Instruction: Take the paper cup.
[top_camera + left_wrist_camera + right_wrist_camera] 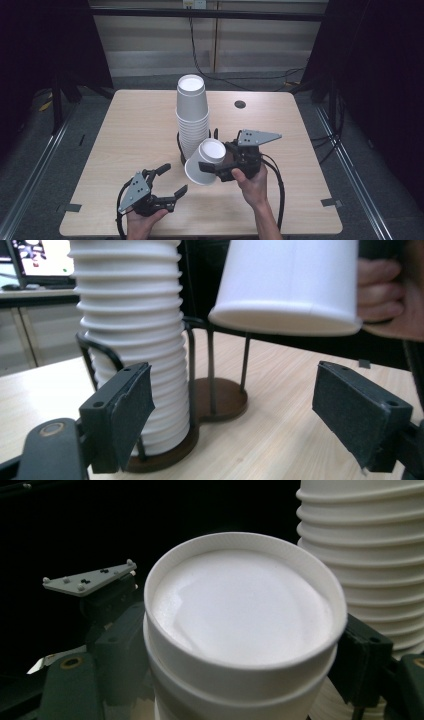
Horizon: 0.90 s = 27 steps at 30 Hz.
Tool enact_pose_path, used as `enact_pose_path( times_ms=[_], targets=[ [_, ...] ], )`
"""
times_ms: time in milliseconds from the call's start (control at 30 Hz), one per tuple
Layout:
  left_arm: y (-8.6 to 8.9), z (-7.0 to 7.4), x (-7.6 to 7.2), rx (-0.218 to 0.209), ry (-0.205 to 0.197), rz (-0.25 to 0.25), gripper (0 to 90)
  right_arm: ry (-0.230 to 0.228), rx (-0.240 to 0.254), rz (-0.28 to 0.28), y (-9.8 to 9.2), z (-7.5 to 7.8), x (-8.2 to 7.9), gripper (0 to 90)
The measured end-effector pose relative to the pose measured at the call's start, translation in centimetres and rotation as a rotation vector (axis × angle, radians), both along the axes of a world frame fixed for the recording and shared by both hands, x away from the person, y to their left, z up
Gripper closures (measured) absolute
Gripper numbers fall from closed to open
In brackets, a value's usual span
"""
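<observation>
- Right gripper (pixel 212 167) fingers clamped across paper cup (pixel 205 162) — light, thin-walled, easily crushed; best gripped gently near the stiffer rim.
- Left gripper (pixel 170 180) fingers spread, empty — hovering over bench (pixel 130 125).

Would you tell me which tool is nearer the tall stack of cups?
The right tool, holding a cup, is beside the stack. The left tool sits lower, toward the table's near edge.
</observation>
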<state>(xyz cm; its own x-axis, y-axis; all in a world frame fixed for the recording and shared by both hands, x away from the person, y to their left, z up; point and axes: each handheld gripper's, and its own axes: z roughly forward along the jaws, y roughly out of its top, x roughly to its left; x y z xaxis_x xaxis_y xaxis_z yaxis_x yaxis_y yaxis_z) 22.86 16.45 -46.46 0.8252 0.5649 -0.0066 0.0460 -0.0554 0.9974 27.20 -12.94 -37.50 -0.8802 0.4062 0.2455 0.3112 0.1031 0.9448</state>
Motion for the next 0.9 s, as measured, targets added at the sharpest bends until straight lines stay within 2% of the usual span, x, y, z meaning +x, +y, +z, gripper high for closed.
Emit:
enact_pose_path(
  times_ms=[33, 133, 200, 333, 600, 833, 900],
  targets=[
    [-0.1, 0.1, -0.1, -0.007, 0.002, -0.010, 16.1, 0.002, 0.001, 0.001, 0.1, -0.1, 0.0, 22.0],
    [-0.3, 0.6, -0.1, 0.016, -0.012, -0.026, 15.8, 0.008, 0.000, 0.007, 0.5, -0.6, 0.0, 22.0],
    [-0.5, 0.7, -0.1, 0.011, -0.011, -0.038, 15.5, 0.007, -0.008, 0.010, 0.8, -0.9, 0.0, 22.1],
    [-0.6, 0.8, -0.1, 0.007, -0.006, -0.053, 15.5, 0.014, -0.010, 0.009, 1.0, -1.3, 0.0, 22.1],
    [-1.5, 0.9, -0.2, 0.026, -0.007, -0.094, 15.2, 0.031, -0.019, 0.019, 1.5, -2.2, 0.0, 22.1],
    [-2.0, 1.0, 0.0, 0.040, -0.006, -0.104, 15.3, 0.036, -0.017, 0.035, 1.8, -2.6, 0.0, 22.1],
    [-2.1, 0.9, 0.2, 0.031, 0.001, -0.109, 14.6, 0.034, -0.017, 0.037, 1.9, -2.6, -0.1, 22.2]
  ],
)
